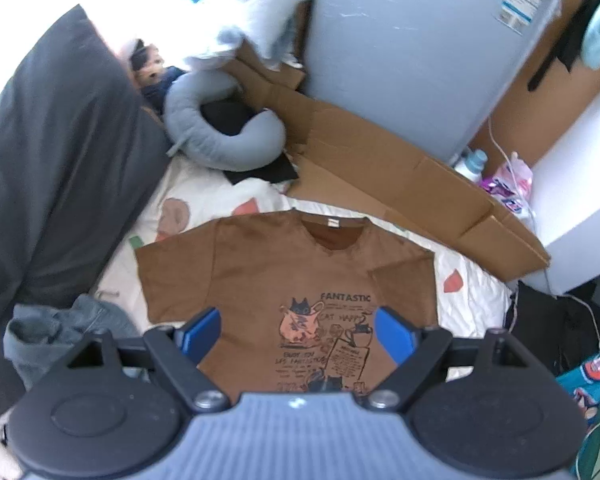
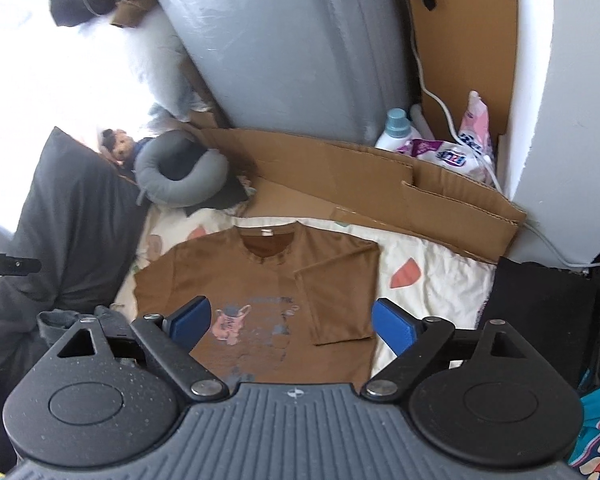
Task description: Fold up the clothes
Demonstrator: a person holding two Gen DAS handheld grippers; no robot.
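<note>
Nearest in the left wrist view, the left gripper (image 1: 298,334) hangs over the lower half of a brown T-shirt (image 1: 260,272), its blue fingers (image 1: 202,330) spread wide apart and gripping nothing. The right gripper (image 2: 290,322) hovers over the same brown T-shirt (image 2: 260,280), its blue fingers (image 2: 394,326) likewise wide apart and empty.

The shirt lies flat, print side up, on a cream bedsheet (image 2: 432,280) with coloured patches, collar toward 12 o'clock. Its sleeve at 3 o'clock is folded inward over the chest; the sleeve at 9 o'clock lies spread out.

At 9 o'clock a grey crumpled garment (image 1: 60,328) lies just beside the shirt, with a dark pillow (image 1: 56,152) behind it. Beyond the collar, a flattened cardboard sheet (image 2: 360,184) runs from 12 toward 2 o'clock. At 11 o'clock sits a grey neck pillow (image 1: 220,128). Farthest off, at 1 o'clock, a detergent bottle (image 2: 396,130) stands beside a grey wrapped slab (image 2: 280,48).
</note>
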